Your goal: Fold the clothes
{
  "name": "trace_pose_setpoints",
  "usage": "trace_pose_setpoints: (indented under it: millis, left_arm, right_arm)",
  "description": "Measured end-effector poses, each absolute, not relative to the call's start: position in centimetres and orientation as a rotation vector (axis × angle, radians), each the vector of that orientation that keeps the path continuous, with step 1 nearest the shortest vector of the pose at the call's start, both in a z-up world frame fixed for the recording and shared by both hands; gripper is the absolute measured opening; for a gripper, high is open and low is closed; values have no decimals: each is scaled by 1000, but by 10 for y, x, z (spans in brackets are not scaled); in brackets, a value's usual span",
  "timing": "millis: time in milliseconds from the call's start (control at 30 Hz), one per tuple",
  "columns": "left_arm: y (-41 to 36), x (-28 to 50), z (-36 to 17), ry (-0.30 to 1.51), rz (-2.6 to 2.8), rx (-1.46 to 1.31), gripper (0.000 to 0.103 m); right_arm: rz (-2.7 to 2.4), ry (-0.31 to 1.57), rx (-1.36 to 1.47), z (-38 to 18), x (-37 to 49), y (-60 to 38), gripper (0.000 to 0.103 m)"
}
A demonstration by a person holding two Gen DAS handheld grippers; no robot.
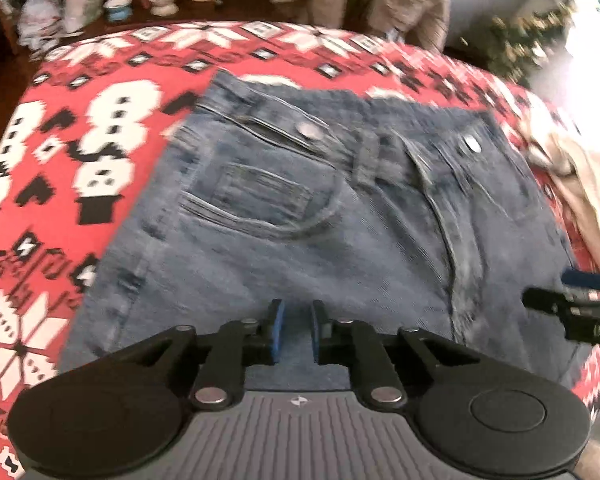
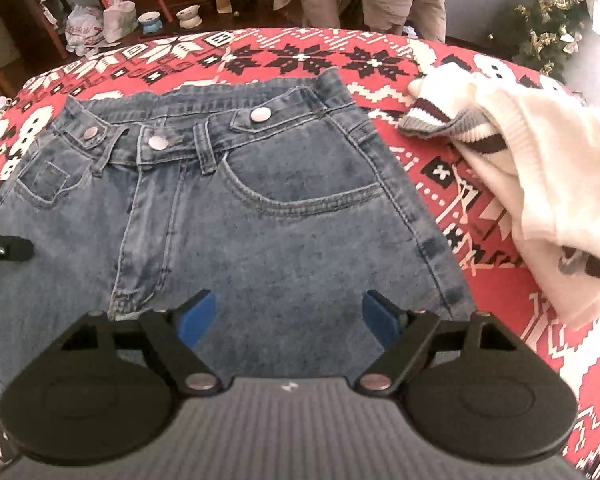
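folding the jeans (image 2: 260, 208) looks like it's only just getting going. they're lying flat, front side up, on the red patterned blanket (image 2: 480, 208), waistband at the far end and the legs running off the near edge of both views, so i can't tell how the legs are lying.

left gripper (image 1: 296, 330) has its jaws pulled in narrow over the denim near the left thigh. whether the blue pads (image 1: 278, 330) actually pinch any cloth, hard to say, that view is pretty blurry. right gripper (image 2: 288, 320) is spread wide over the right thigh, nothing between its fingers.

my guess for the next move: both need a real pinch of fabric along one side so it can be flipped over lengthwise, and the right one has to drop and close first.

white sweater (image 2: 540, 184) sits bunched to the right, well clear of the jeans, partly cut off.
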State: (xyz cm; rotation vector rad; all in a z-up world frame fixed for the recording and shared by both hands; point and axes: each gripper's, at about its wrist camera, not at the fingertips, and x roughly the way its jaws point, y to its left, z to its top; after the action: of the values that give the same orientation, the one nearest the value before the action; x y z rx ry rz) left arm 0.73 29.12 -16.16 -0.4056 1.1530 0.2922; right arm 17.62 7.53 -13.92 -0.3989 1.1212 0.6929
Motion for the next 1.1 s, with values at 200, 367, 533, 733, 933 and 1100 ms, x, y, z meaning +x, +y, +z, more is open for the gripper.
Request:
trace_pose_setpoints:
  millis: [200,367,533,733,933,1100]
  left_arm:
    - [289,26,-165,1128,279,-396,13]
    - [302,43,-163,1108,305,-396,13]
    - [305,51,-163,1117,289,-367,13]
    - [302,51,-163,1111,295,-344,13]
    - [305,51,-163,1098,323,-392,13]
    - [312,51,-160,1070,352,-462,13]
  right_arm:
    - [702,1128,-385,-138,172,69,84]
    - [701,1132,-390,-140,172,67,84]
    - [688,1104,-393,-139,178,66,84]
    - [683,1090,-409,-144,195,70,25]
    - [676,1052,-393,-150,217,85,25]
    - [671,1027,-386,-148,226,100,25]
